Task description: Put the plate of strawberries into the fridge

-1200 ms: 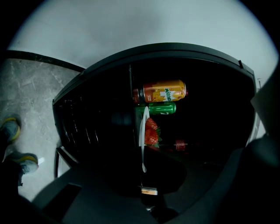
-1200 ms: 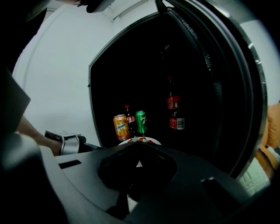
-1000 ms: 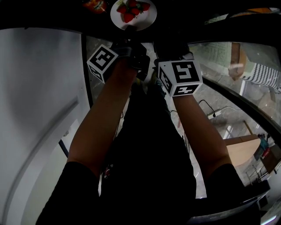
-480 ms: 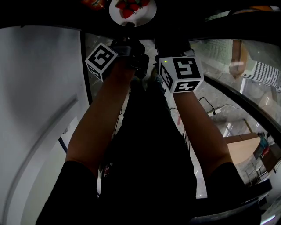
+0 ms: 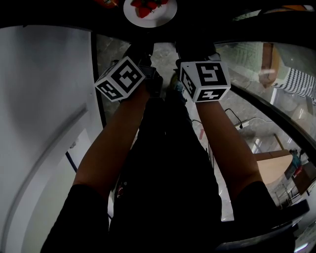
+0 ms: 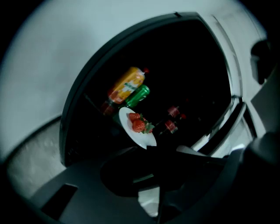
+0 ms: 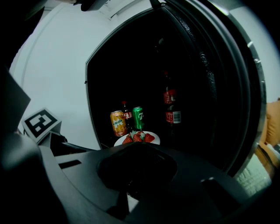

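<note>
A white plate (image 5: 149, 12) with red strawberries (image 5: 146, 6) stands on a shelf in the dark fridge, at the top edge of the head view. My left gripper (image 5: 141, 45) is just below it, its marker cube (image 5: 121, 79) rolled over. In the left gripper view the plate (image 6: 145, 139) lies right at the jaw tips, which are lost in the dark. My right gripper (image 5: 191, 47) hangs beside the left one. In the right gripper view its jaws merge into one dark mass in front of the plate (image 7: 154, 140).
An orange can (image 7: 118, 124) and a green can (image 7: 138, 118) stand behind the plate, with cola bottles (image 7: 170, 107) to their right. The fridge's white outer wall (image 5: 44, 99) is on the left. The open door (image 7: 218, 87) is on the right.
The left gripper's cube has rolled and dropped slightly back from the plate. The plate has slid toward the top edge of the head view. The right gripper has barely moved.
</note>
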Demonstrator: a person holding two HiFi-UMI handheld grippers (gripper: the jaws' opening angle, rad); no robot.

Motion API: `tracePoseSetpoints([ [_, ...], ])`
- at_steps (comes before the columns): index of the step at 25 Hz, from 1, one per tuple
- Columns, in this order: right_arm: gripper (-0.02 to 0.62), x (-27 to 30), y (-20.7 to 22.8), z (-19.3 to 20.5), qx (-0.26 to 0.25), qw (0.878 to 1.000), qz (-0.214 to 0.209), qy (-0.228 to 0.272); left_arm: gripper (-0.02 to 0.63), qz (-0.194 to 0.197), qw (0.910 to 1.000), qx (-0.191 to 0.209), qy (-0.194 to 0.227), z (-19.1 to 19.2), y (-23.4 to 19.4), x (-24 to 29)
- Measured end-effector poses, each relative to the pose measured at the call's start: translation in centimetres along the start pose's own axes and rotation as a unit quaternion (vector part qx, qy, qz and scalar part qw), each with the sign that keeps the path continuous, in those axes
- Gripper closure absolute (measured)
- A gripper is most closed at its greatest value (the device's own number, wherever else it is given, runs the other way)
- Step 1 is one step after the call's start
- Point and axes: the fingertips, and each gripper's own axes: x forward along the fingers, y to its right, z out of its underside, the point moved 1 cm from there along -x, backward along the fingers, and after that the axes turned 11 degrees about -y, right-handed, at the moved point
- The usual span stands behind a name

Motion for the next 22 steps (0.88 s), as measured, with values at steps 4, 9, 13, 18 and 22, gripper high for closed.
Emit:
tracePoseSetpoints([
  [4, 0.592, 0.2, 0.0, 0.0, -0.003, 1.000, -0.001, -0.002, 0.543, -0.145, 0.9336, 0.328, -0.009, -0.9, 1.8, -0.1],
  [9, 0.592, 0.2, -0.4, 0.3, -0.004, 1.000, -0.003, -0.007, 0.543, -0.161, 0.9087, 0.385, -0.016, -0.2, 1.8, 0.8],
  [13, 0.592, 0.5, -0.3, 0.4, -0.004, 1.000, -0.003, -0.006, 0.543, -0.169, 0.9080, 0.383, -0.017, -0.1, 1.2, 1.3],
  [18, 0.592, 0.7, -0.3, 0.9, -0.004, 1.000, -0.004, -0.010, 0.543, -0.173, 0.9061, 0.386, -0.012, -0.4, 0.9, 1.5],
  [22, 0.592, 0.7, 0.6, 0.8, 0.001, 1.000, -0.005, -0.013, 0.543, -0.175, 0.9047, 0.388, -0.014, -0.6, 1.4, 2.3],
])
